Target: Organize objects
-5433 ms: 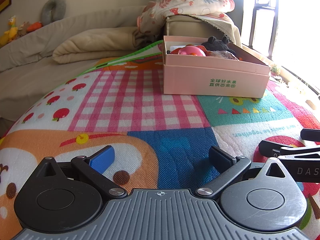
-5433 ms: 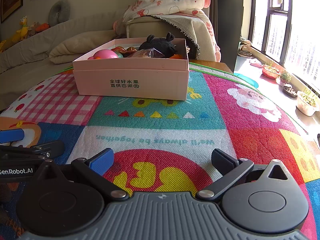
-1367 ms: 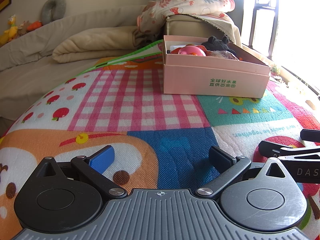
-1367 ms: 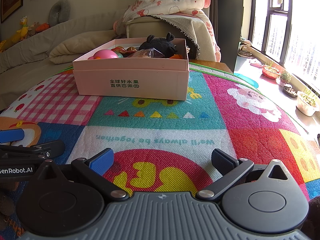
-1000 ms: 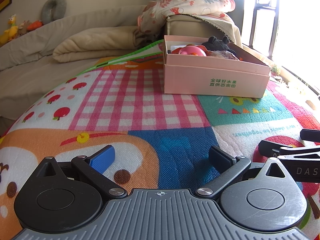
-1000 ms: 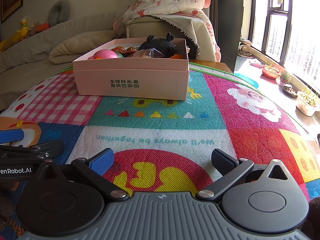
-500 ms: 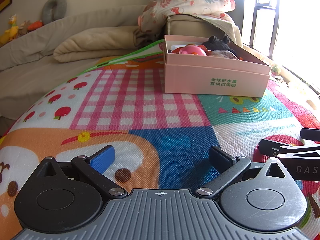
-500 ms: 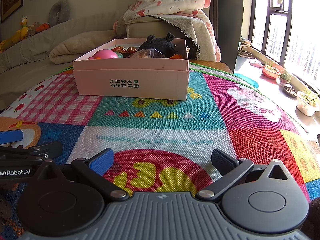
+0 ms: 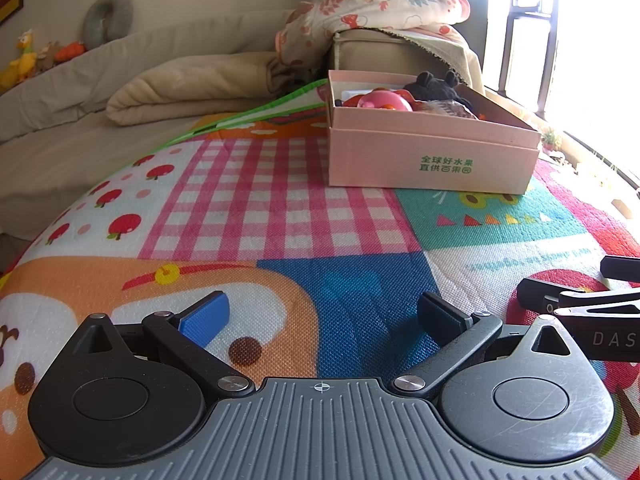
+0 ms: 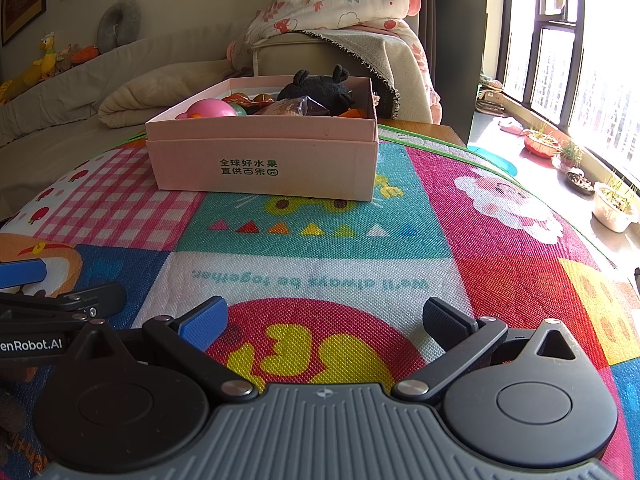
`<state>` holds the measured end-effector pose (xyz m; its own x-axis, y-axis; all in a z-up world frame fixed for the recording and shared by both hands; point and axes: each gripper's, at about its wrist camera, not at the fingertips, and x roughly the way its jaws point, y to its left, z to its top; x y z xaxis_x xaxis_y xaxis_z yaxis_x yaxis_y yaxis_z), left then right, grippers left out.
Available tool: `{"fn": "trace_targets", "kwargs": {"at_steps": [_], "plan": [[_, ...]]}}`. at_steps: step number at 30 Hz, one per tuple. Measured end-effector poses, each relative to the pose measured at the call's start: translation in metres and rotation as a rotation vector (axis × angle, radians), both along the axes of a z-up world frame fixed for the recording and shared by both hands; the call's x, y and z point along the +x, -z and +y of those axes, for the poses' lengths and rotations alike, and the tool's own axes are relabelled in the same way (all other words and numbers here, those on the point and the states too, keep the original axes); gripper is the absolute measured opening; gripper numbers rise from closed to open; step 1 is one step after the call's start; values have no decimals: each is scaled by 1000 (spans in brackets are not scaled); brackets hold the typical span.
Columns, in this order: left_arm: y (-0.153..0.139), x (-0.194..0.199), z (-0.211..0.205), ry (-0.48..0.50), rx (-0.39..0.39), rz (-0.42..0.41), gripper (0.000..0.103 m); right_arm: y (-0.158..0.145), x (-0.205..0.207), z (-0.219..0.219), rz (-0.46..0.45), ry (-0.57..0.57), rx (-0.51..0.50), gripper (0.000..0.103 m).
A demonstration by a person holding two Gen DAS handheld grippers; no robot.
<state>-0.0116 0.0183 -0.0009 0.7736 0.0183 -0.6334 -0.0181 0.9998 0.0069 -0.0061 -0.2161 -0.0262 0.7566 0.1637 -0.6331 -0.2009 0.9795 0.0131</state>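
Observation:
A pink cardboard box (image 9: 432, 160) (image 10: 264, 160) with green lettering stands on the colourful play mat (image 9: 280, 216) (image 10: 400, 240). Inside it lie a black plush toy (image 10: 316, 90) (image 9: 434, 86), a pink round toy (image 10: 212, 109) (image 9: 386, 101) and other small items. My left gripper (image 9: 322, 314) rests low near the mat's front, open, nothing between its fingers. To its right my right gripper (image 10: 326, 320) also stands open and empty. Each gripper shows at the edge of the other's view. The box is well ahead of both.
A beige sofa with a folded quilt (image 9: 192, 88) and a floral blanket (image 10: 340, 4) sits behind the mat. Potted plants (image 10: 612, 204) line the window sill on the right. Plush toys (image 10: 48, 56) rest on the sofa back at left.
Almost nothing differs; the left gripper's view has shifted very slightly, and both grippers stay open on the mat.

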Motion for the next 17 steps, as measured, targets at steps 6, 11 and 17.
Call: {"fn": "trace_targets", "kwargs": {"at_steps": [6,11,17], "plan": [[0,0,1,3,-8,-2,103,0,0,0,0,0,0,103],[0,0,0,3,-4,-2,103,1,0,1,-1,0,-2,103],[0,0,0,5,-7,-2,103,1,0,1,-1,0,-2,103]]}}
